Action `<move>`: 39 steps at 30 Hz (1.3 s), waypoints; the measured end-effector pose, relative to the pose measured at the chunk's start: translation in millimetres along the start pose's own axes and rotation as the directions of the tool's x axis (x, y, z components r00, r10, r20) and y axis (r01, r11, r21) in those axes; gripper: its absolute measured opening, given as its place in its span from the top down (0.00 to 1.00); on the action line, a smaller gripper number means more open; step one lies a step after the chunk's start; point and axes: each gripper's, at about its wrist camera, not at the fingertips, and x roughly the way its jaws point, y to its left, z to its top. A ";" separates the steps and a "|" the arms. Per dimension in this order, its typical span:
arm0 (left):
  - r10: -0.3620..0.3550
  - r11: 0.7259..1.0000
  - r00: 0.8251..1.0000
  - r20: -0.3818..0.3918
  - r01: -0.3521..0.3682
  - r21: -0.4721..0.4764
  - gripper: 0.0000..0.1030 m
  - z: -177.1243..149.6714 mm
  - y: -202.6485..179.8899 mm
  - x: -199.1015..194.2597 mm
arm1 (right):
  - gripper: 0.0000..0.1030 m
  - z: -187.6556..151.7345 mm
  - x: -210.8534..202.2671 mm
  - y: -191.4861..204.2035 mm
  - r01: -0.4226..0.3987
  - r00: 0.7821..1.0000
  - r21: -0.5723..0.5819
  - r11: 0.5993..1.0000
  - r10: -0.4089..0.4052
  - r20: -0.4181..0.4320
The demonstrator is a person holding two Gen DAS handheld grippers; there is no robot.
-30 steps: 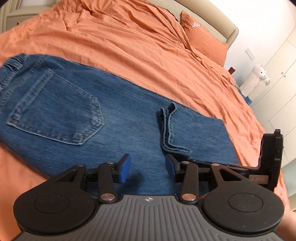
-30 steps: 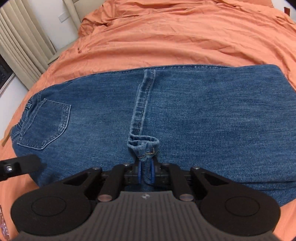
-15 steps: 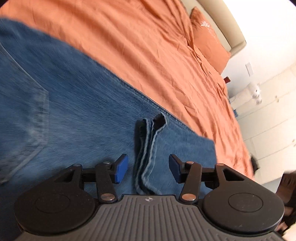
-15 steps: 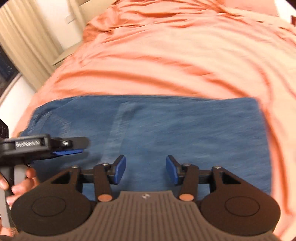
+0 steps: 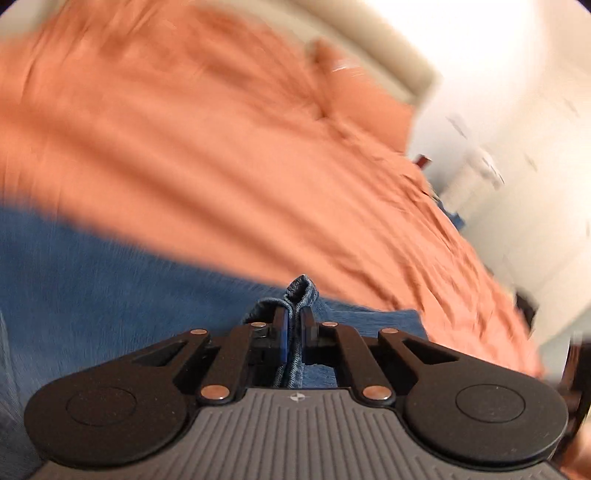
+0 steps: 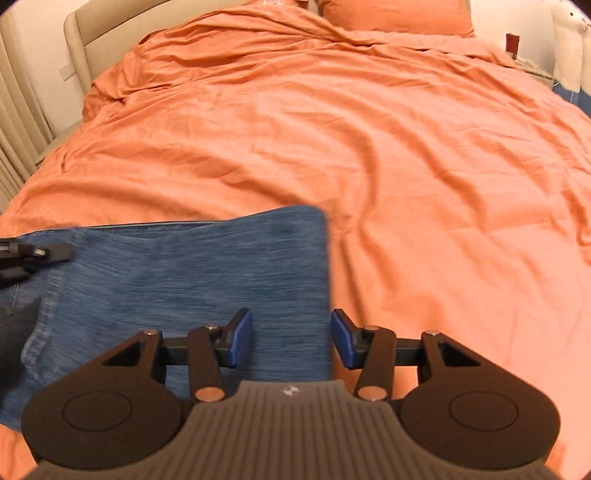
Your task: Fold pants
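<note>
Blue jeans (image 6: 203,266) lie folded on the orange bed cover, back side up. In the blurred left wrist view my left gripper (image 5: 293,314) is shut on a bunched hem of the jeans (image 5: 301,290), which sticks up between the blue pads. The rest of the denim (image 5: 110,295) spreads to the left. My right gripper (image 6: 291,334) is open just above the jeans' right-hand folded edge (image 6: 327,280), with nothing pressed between its pads (image 6: 242,338). The tip of the left gripper (image 6: 37,253) shows at the left edge of the right wrist view.
The orange duvet (image 6: 369,147) covers the bed beyond and to the right of the jeans. An orange pillow (image 6: 395,14) and a beige headboard (image 6: 96,33) stand at the far end. Curtains (image 6: 11,129) hang at the left, and a white plush toy (image 6: 569,40) sits far right.
My left gripper shut on the hem that lay between its fingers. My right gripper let go of the hem, opened and swept right to the jeans' folded edge.
</note>
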 end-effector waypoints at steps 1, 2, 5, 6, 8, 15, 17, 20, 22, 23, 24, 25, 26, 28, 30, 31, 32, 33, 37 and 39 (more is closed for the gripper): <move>0.021 0.996 0.999 0.032 -0.024 0.085 0.94 0.1 -15.8 -8.9 | 0.60 0.1 -0.8 -3.2 -0.002 1.000 -0.002 1.000 0.002 0.007; 0.053 0.985 0.996 0.066 -0.063 0.162 0.94 -0.6 -31.0 -17.2 | 0.62 0.7 -2.9 -5.7 -0.002 1.000 -0.008 1.000 0.002 0.016; 0.137 0.958 0.985 0.102 -0.158 0.239 0.95 -2.5 -47.5 -25.5 | 0.73 1.6 -11.0 -8.0 -0.002 0.999 -0.035 0.999 0.004 0.051; 0.169 0.954 0.982 0.081 -0.184 0.235 0.94 -2.2 -43.4 -20.0 | 0.79 3.4 -10.7 -6.2 0.001 0.998 -0.047 0.999 0.002 0.064; 0.227 0.949 0.974 0.025 -0.227 0.219 0.94 -3.6 -32.0 1.5 | 0.86 9.6 -4.7 -0.2 0.000 0.997 -0.067 0.998 0.005 0.082; 0.233 0.965 0.970 -0.067 -0.222 0.138 0.94 -21.7 6.2 33.1 | 1.00 38.0 43.3 14.1 0.012 0.996 -0.095 0.995 -0.003 0.091; 0.226 0.970 0.971 -0.081 -0.216 0.114 0.94 -24.1 13.1 36.1 | 1.00 42.1 60.3 11.9 0.034 0.997 -0.091 0.995 -0.027 0.075; 0.230 0.968 0.969 -0.091 -0.218 0.124 0.94 -27.7 15.5 40.5 | 1.00 42.3 82.9 8.2 0.035 0.999 -0.096 0.995 -0.032 0.032; 0.233 0.968 0.967 -0.100 -0.221 0.120 0.93 -27.2 15.8 42.8 | 1.00 40.0 93.9 7.6 0.037 0.999 -0.100 0.994 -0.037 0.008; 0.233 0.968 0.967 -0.107 -0.221 0.116 0.93 -25.6 15.4 43.7 | 1.00 39.5 96.1 8.3 0.041 0.999 -0.103 0.994 -0.041 0.007; 0.235 0.968 0.966 -0.112 -0.222 0.114 0.89 -24.3 15.0 43.0 | 1.00 40.1 96.1 9.4 0.046 0.999 -0.108 0.993 -0.046 0.005; 0.249 0.965 0.962 -0.115 -0.236 0.115 0.79 -21.3 13.8 42.7 | 1.00 41.1 94.6 10.6 0.052 0.999 -0.109 0.993 -0.052 0.003; 0.270 0.959 0.956 -0.117 -0.257 0.119 0.75 -19.7 12.2 39.2 | 1.00 42.2 90.6 11.5 0.058 0.998 -0.106 0.993 -0.059 -0.001; 0.295 0.953 0.948 -0.122 -0.282 0.113 0.75 -18.4 6.9 27.5 | 1.00 43.6 73.8 11.5 0.053 0.999 -0.097 0.994 -0.053 0.005; 0.286 0.956 0.952 -0.112 -0.274 0.108 0.75 -20.9 -2.0 9.2 | 1.00 37.9 49.7 11.0 0.016 1.000 -0.118 0.993 -0.014 0.015; 0.278 0.958 0.955 -0.106 -0.267 0.109 0.75 -22.6 -6.8 1.0 | 1.00 32.4 36.4 11.1 -0.008 1.000 -0.132 0.991 0.009 0.011; 0.275 0.958 0.956 -0.102 -0.263 0.116 0.75 -26.1 -13.5 -8.4 | 1.00 24.0 23.0 11.2 -0.031 0.999 -0.146 0.989 0.032 0.004; 0.269 0.958 0.958 -0.102 -0.256 0.126 0.75 -30.0 -20.4 -16.2 | 1.00 16.7 10.6 12.4 -0.050 0.999 -0.159 0.986 0.050 -0.001; 0.274 0.948 0.955 -0.113 -0.249 0.196 0.75 -51.4 -47.5 -33.7 | 1.00 -19.9 -29.1 19.1 -0.090 0.996 -0.223 0.971 0.084 -0.038; 0.287 0.940 0.950 -0.123 -0.255 0.225 0.76 -62.7 -55.5 -33.4 | 1.00 -37.6 -36.7 23.6 -0.084 0.996 -0.257 0.963 0.072 -0.059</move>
